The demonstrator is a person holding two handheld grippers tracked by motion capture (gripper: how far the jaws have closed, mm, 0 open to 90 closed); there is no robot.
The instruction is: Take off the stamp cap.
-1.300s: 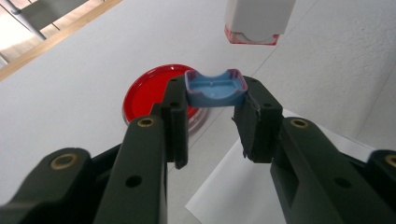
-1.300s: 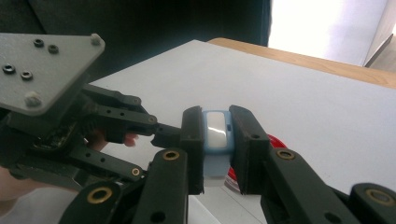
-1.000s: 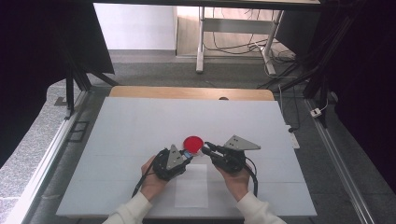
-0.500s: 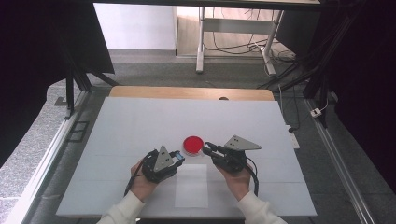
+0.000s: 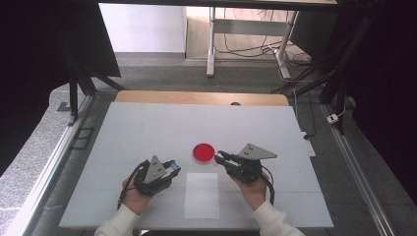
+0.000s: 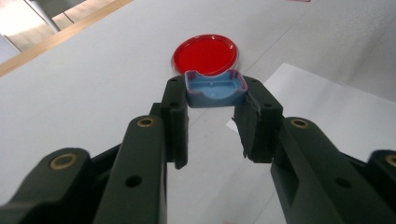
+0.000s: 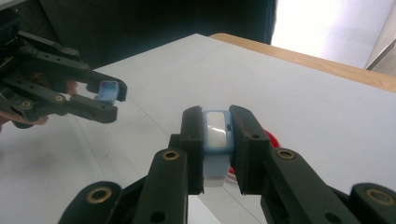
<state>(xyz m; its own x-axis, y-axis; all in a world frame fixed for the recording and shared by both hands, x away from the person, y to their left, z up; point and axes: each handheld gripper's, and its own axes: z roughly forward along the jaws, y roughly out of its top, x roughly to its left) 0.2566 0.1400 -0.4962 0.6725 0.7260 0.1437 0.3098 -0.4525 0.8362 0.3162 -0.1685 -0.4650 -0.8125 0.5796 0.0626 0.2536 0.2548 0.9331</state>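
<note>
Two tools work low over the white bench, each pinching a small blue plastic piece. At the left tool (image 6: 212, 100), the jaws clamp a shallow blue tray-like cap (image 6: 215, 88) by its two sides at the very tips, its hollow face turned up toward the camera on that tool. At the right tool (image 7: 215, 133), the jaws press on the flanks of a light-blue case (image 7: 215, 135) with a pale, whitish oblong panel, which stands on end between the pads. From above, the left tool (image 5: 169, 168) and the right tool (image 5: 221, 156) point toward each other but stay apart, each held in a hand coming in from the near edge. Between and just beyond their tips a round red lid-like disc (image 5: 203, 153) lies flat on the bench (image 5: 147, 128). Nearer the person, between the two hands, a white sheet of paper (image 5: 201, 195) lies flat on the surface.
</note>
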